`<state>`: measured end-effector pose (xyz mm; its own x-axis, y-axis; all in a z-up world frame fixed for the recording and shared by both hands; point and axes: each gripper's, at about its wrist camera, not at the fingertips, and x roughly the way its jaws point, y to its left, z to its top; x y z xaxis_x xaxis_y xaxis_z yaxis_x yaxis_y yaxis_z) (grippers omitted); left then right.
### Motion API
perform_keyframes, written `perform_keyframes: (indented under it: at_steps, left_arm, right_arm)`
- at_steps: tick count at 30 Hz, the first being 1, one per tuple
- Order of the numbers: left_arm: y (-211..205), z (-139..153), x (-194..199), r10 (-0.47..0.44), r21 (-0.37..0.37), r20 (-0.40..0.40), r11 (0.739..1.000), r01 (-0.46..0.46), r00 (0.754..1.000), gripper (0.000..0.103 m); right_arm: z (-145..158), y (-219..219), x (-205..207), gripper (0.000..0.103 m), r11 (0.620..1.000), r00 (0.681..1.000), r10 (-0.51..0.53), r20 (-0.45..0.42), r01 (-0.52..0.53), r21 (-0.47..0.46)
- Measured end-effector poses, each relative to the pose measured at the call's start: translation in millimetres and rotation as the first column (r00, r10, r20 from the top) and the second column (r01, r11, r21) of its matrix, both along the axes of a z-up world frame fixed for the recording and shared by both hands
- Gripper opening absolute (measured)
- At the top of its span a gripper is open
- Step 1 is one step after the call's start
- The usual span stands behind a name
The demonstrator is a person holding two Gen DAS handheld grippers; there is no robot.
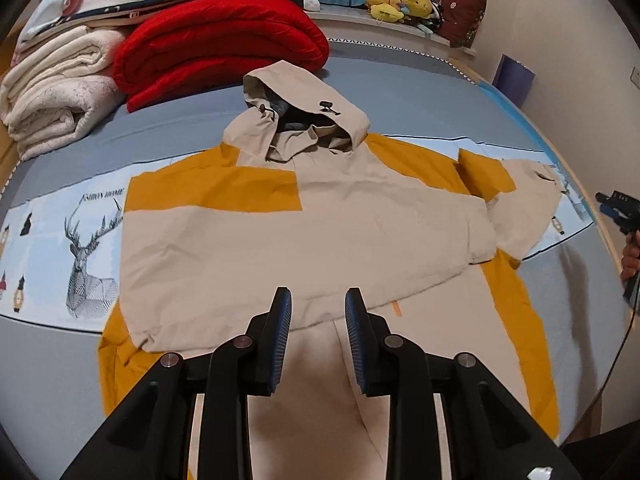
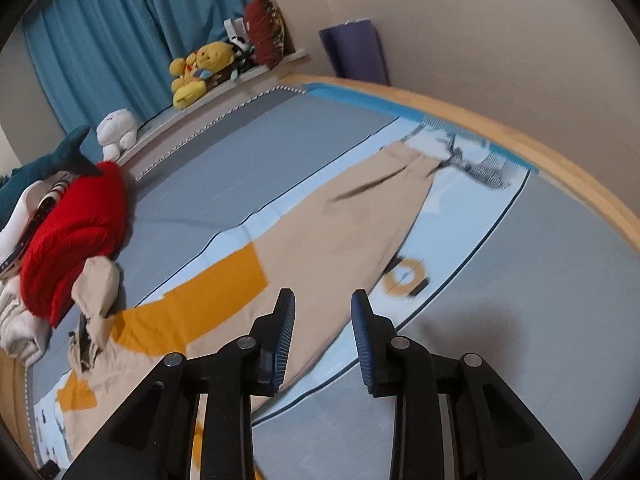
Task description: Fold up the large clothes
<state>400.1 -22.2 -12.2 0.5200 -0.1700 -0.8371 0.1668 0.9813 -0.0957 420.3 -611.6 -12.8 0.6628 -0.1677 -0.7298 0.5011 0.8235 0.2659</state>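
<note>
One hooded jacket is lying flat on the bed, hood pointing toward the red quilt, sleeve stretching sideways | left gripper hovering over the hem, fingers parted, holding nothing | right gripper hovering beside the sleeve, likewise parted, empty.

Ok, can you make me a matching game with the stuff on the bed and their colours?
Things:
1. folded quilt
2. jacket
3. curtains
4. plush toy

Colours:
A. blue
B. yellow
C. red
D. beige and orange

Pairs: 1-C, 2-D, 3-A, 4-B
</note>
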Motion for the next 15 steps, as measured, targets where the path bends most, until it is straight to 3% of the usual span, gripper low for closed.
perform_keyframes:
  at_steps: [5,15]
  left_arm:
    - [8,-9,11,0.038,-0.02,-0.027,0.999,-0.038,0.999,0.025]
    - [6,-19,21,0.053,0.005,-0.014,0.999,-0.053,0.998,0.024]
  right_arm:
    - [-19,-41,30,0.031,1.0,0.999,0.02,-0.033,-0.02,0.006]
    - [-105,-105,77,0.031,0.989,0.995,0.016,-0.099,-0.001,0.145]
